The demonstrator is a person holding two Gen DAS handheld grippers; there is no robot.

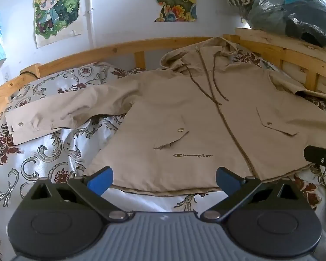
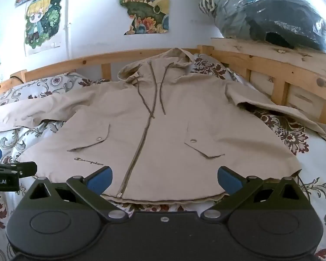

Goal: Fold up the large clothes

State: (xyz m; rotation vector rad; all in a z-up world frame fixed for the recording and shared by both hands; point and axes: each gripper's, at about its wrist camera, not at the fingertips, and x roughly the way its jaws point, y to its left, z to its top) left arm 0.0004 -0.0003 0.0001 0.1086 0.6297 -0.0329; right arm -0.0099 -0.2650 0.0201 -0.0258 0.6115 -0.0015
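Bed [image 1: 54, 143]: patterned cover | jacket [image 1: 184, 113] laid flat, zipped | left gripper [image 1: 164, 179], right gripper [image 2: 164, 179]: jaws spread wide, nothing held, at hem

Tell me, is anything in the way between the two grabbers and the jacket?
Nothing visible is. The beige hooded jacket lies spread flat on the patterned bedspread, and both the left gripper and right gripper are open just short of its bottom hem.

Beige jacket [image 2: 163, 113] w/ brown zip, white bedspread [image 1: 43, 152] w/ grey scrolls & maroon flowers.
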